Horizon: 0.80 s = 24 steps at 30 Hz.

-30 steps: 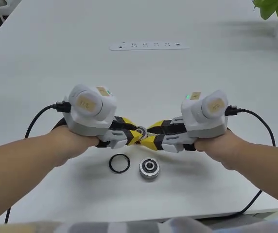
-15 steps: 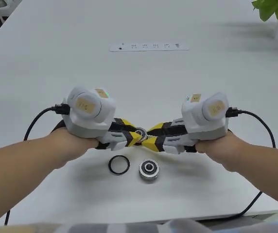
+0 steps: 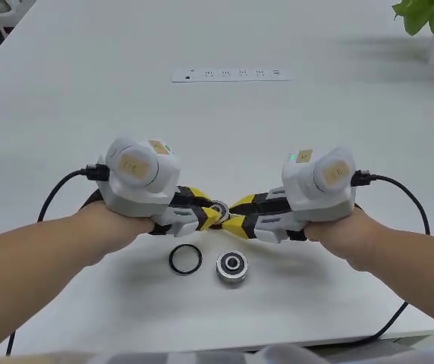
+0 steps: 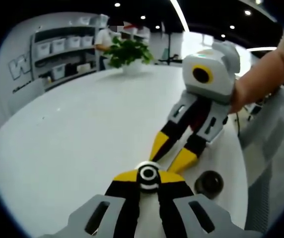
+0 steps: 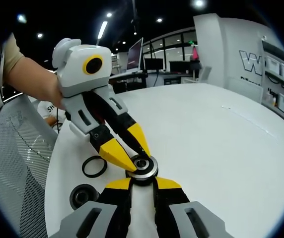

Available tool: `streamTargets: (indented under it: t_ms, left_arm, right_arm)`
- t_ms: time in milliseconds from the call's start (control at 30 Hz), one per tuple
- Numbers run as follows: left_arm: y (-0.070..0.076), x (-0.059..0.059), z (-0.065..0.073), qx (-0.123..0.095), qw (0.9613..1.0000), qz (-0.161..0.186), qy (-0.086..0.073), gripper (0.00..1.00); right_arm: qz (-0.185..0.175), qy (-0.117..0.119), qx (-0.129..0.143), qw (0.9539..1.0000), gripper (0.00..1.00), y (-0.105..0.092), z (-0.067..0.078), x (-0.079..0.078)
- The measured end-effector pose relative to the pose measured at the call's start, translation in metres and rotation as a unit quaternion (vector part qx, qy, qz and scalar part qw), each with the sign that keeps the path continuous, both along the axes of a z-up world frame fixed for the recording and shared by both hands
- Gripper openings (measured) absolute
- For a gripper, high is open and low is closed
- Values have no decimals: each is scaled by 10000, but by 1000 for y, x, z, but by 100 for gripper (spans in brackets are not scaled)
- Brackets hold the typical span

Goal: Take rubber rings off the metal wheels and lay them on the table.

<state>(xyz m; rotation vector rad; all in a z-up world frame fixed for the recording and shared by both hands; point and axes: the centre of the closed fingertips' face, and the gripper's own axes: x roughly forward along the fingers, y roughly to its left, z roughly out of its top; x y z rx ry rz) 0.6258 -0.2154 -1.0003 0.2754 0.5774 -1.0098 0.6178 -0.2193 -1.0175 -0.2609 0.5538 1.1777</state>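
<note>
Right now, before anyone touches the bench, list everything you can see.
table: one, white
held wheel: one, silver, between the jaw tips
loose wheel: one, silver, on the table
ring: one, black, left of loose wheel, apart
power strip: one, white, far side of table
plant: one, green, far right corner
left gripper: one, yellow-black jaws, shut on held wheel
right gripper: one, yellow-black jaws, tips at held wheel
hands: two, holding the grippers

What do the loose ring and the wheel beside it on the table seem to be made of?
Loose ring: probably rubber; thin, matte black, no glints. Wheel: metal by its look; a shiny silver rim and hub catch the light. The dark band between them could be rubber or a seal.
</note>
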Motion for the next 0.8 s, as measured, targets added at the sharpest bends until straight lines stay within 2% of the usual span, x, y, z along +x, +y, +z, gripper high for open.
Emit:
streamTargets:
  t_ms: [600,733,767,800]
  left_arm:
    - [0,1,-1,-10,10000,34,11,13]
    - [1,1,-1,-5,10000,46,6,13]
    - [1,2,-1,-1,10000,51,1,13]
    - [1,2,-1,0,10000,54,0,13]
  right_arm:
    - [0,-23,-40,10000,11,-1,0,0]
    - [-45,55,-15,10000,10,-1,0,-1]
    - [-108,185,-127,9997,8,-7,-5,-3]
    - [-61,126,-24,9999,7,-3,-2,-2]
